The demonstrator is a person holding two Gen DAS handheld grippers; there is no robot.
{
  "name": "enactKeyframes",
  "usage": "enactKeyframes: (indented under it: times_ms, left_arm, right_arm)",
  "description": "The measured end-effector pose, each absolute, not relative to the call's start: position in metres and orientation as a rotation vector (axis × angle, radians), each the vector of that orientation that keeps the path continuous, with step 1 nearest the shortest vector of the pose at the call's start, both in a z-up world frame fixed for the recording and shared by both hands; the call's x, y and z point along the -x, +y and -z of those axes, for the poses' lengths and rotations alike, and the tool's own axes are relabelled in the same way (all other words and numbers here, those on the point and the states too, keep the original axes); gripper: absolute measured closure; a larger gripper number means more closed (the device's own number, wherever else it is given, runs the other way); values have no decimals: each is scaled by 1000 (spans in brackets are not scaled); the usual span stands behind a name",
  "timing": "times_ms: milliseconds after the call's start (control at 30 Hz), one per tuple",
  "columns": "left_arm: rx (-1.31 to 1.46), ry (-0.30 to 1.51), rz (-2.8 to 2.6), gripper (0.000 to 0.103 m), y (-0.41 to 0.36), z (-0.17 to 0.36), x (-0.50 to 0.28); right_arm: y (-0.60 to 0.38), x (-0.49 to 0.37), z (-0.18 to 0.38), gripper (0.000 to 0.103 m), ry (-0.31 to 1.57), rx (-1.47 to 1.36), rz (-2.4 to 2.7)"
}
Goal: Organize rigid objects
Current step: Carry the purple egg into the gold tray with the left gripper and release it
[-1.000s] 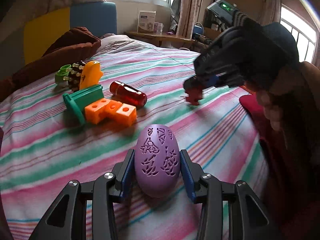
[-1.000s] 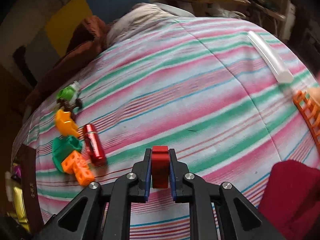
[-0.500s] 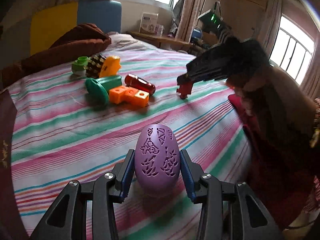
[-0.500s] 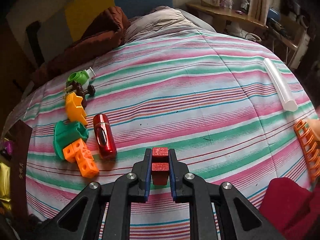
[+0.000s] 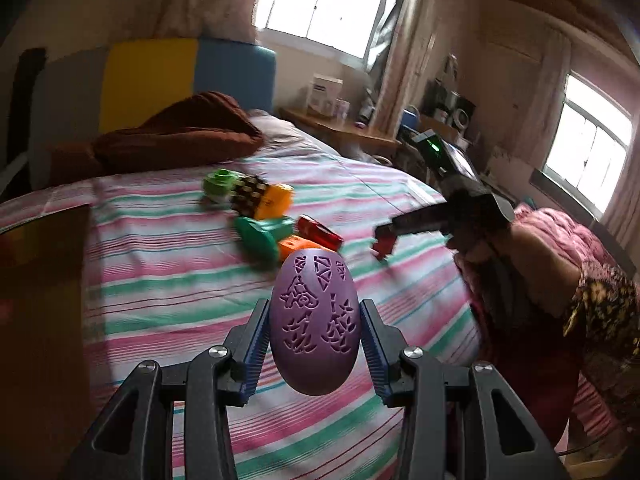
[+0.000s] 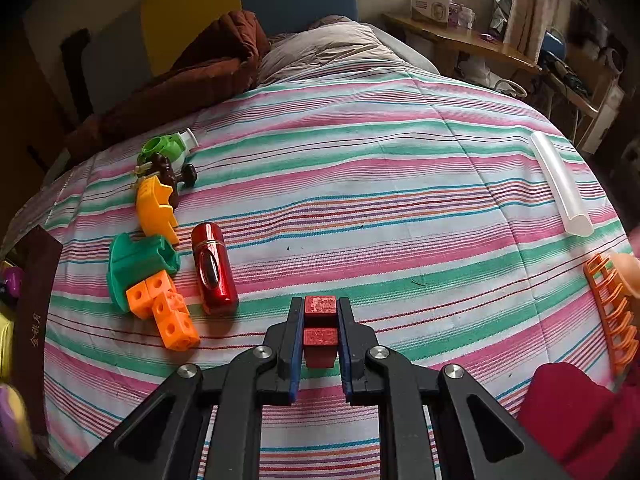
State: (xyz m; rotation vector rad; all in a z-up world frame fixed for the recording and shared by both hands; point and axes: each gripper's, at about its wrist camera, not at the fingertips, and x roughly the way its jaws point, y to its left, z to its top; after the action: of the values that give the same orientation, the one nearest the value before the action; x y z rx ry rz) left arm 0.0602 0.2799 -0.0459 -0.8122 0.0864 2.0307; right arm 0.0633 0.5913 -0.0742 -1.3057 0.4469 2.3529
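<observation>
My left gripper [image 5: 314, 320] is shut on a purple egg [image 5: 313, 322] with cut-out patterns, held upright above the striped bedspread [image 5: 160, 280]. My right gripper [image 6: 319, 322] is shut on a small red block [image 6: 320, 330]; in the left wrist view that gripper [image 5: 385, 242] hangs over the bed at the right. A cluster of toys lies on the bed's left: an orange cube piece [image 6: 166, 310], a green flanged piece [image 6: 134, 264], a red capsule [image 6: 214, 268], a yellow-orange piece [image 6: 154, 208], a brown studded piece [image 6: 168, 172] and a light green cap [image 6: 164, 148].
A clear tube [image 6: 560, 184] and an orange ladder-like rack [image 6: 614, 308] lie at the bed's right side. A dark red cloth [image 6: 572, 412] sits at the near right edge. A brown blanket [image 5: 176, 136] and a pillow [image 6: 332, 48] lie at the bed's head.
The left gripper with the purple egg has pulled back and risen, so the toy cluster looks farther off. The right gripper rolled a little and kept its hold on the red block.
</observation>
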Motion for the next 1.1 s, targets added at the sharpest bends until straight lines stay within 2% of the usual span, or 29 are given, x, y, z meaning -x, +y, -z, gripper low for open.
enactKeyframes:
  times_ms: [267,633,933,1100]
  left_arm:
    - [868,-22,-2151,59,224,39,-26]
    - [1033,-70,-2309,59,156,42,48]
    - [1263,-78,-2322,59,134,60,119]
    - [1370,2,-2349,59,137,75,144]
  right_arm:
    - [590,-63,73,88,429,1305,-2355]
    - [587,-62,70,88,438,1280,-2378]
    - [563,-61,54,88,352,1201,-2486]
    - [553,-59,49,88,343,1185,-2573]
